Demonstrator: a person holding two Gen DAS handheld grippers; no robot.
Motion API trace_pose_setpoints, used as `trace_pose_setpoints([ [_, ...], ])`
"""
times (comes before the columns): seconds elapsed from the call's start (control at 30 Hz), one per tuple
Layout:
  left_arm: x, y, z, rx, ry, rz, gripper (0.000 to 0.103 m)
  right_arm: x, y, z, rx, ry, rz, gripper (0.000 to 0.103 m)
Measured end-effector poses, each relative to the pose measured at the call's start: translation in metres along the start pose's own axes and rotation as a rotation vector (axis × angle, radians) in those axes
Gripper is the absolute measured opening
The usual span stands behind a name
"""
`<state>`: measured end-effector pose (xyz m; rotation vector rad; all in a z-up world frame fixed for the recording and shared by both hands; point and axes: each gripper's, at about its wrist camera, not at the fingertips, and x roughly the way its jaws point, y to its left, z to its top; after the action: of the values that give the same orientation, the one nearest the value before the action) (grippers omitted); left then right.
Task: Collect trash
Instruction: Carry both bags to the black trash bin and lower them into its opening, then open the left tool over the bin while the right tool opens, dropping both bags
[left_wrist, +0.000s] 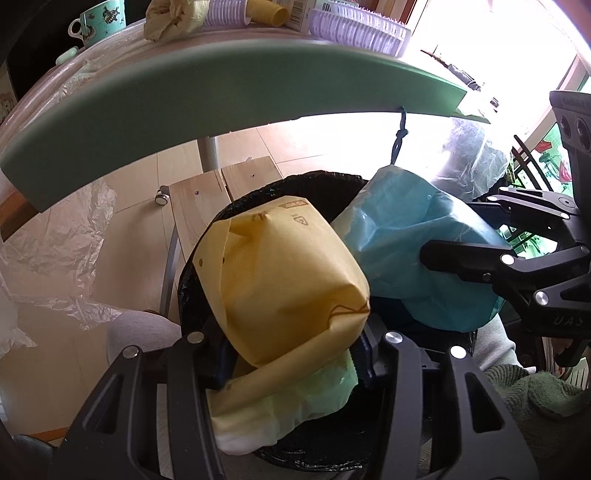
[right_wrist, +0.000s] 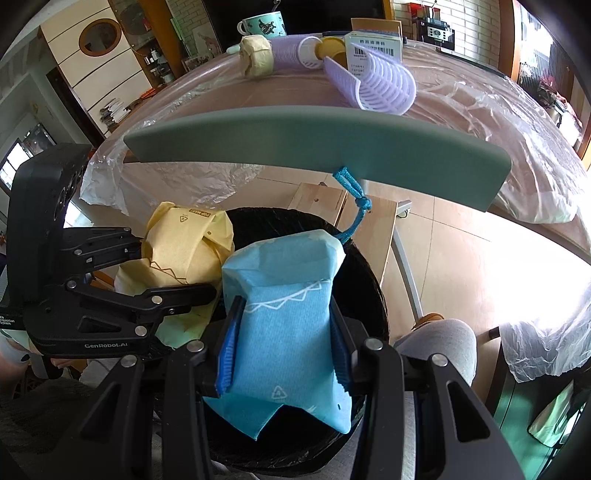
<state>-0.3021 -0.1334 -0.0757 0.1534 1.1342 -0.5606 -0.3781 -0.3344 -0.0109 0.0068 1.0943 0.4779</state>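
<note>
My left gripper (left_wrist: 291, 354) is shut on a crumpled yellow paper bag (left_wrist: 284, 280), with pale green plastic hanging beneath it. My right gripper (right_wrist: 282, 347) is shut on a crumpled blue paper bag (right_wrist: 284, 325). Both bags hang over the mouth of a black-lined trash bin (right_wrist: 369, 280) below the table edge. In the left wrist view the blue bag (left_wrist: 417, 251) and right gripper (left_wrist: 454, 258) are to the right of the yellow bag. From the right wrist camera, the yellow bag (right_wrist: 184, 243) and left gripper (right_wrist: 173, 269) show at left.
A grey-green table edge (right_wrist: 295, 140) juts over the bin, with a blue cord (right_wrist: 354, 206) hanging from it. On the plastic-covered table stand a mint mug (right_wrist: 264, 22), a crumpled yellow wad (right_wrist: 255, 55), purple ribbed pieces (right_wrist: 376, 88) and a white box (right_wrist: 373, 46). A person's knee (right_wrist: 439, 343) is at right.
</note>
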Motion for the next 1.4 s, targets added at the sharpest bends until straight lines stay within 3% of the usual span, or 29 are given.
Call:
trace_pose_setpoints([
  [1.4,0.021,0.005,-0.003,-0.003,0.040,0.042,0.051,0.026,0.006,-0.001,0.012,0.054,-0.050,0.042],
])
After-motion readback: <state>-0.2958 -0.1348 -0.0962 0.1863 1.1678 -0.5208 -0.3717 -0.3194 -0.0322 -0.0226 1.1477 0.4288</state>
